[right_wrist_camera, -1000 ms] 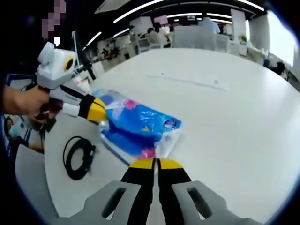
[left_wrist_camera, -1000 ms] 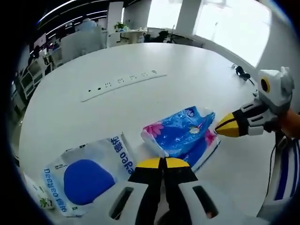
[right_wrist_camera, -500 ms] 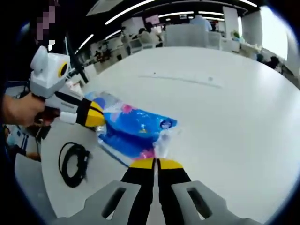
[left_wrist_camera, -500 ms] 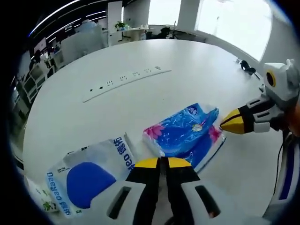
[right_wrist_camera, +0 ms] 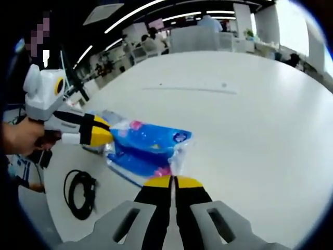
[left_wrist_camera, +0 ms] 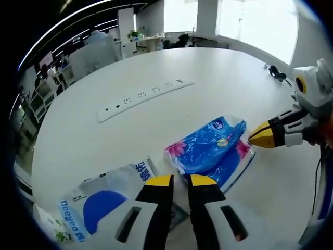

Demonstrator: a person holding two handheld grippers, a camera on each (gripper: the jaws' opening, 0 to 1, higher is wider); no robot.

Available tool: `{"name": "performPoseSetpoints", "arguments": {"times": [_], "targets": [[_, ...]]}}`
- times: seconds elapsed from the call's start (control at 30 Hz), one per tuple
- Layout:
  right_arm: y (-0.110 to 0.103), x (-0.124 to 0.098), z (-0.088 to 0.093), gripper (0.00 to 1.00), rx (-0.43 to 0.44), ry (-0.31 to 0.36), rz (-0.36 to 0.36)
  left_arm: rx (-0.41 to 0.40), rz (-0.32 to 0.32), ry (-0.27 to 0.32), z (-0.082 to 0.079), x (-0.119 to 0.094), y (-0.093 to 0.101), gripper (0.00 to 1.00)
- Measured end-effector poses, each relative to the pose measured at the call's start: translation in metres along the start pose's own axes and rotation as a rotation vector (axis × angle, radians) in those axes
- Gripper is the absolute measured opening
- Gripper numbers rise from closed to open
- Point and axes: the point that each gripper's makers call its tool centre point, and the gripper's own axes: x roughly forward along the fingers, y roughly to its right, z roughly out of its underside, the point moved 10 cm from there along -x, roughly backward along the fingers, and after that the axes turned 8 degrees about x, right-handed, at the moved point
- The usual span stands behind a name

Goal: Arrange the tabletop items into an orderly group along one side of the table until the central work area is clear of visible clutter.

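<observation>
A blue flowered tissue pack (left_wrist_camera: 208, 151) lies on the white round table (left_wrist_camera: 156, 67). Beside it on the left is a white pack with a blue oval (left_wrist_camera: 101, 200). My left gripper (left_wrist_camera: 181, 181) stands just short of the blue pack's near end, jaws slightly open, nothing clamped. My right gripper (left_wrist_camera: 255, 137) comes in from the right, its yellow tips at the pack's far corner. In the right gripper view that gripper (right_wrist_camera: 169, 182) is shut on the clear plastic flap of the blue pack (right_wrist_camera: 148, 143). The left gripper (right_wrist_camera: 106, 133) touches the pack's opposite end.
A long white power strip (left_wrist_camera: 143, 96) is set into the table's middle. A coiled black cable (right_wrist_camera: 80, 192) lies near the table edge by the blue pack. A small green-printed packet (left_wrist_camera: 52, 229) sits by the white pack. Office desks and chairs stand beyond the table.
My left gripper's jaws, shut before, have parted a little. The right gripper stays shut at the blue pack's corner. Both views shifted slightly with the hands.
</observation>
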Motion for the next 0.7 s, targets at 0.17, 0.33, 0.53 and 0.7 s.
{"name": "performPoseSetpoints", "arguments": {"times": [0.17, 0.33, 0.53, 0.7], "targets": [[-0.0005, -0.0007, 0.0002, 0.0, -0.004, 0.007, 0.002, 0.002, -0.002, 0.003, -0.0003, 0.0011, 0.0005, 0.11], [-0.0015, -0.0004, 0.0009, 0.0, -0.011, 0.009, -0.001, 0.004, -0.004, 0.004, -0.0004, 0.0018, -0.0001, 0.11], [-0.0042, -0.0002, 0.0018, 0.0, -0.009, 0.007, -0.008, 0.008, -0.001, 0.0, 0.0014, 0.0011, 0.0006, 0.11], [-0.0045, 0.0001, 0.0019, 0.01, -0.022, 0.005, -0.008, 0.014, -0.009, 0.001, 0.0011, -0.0006, -0.0006, 0.13]]}}
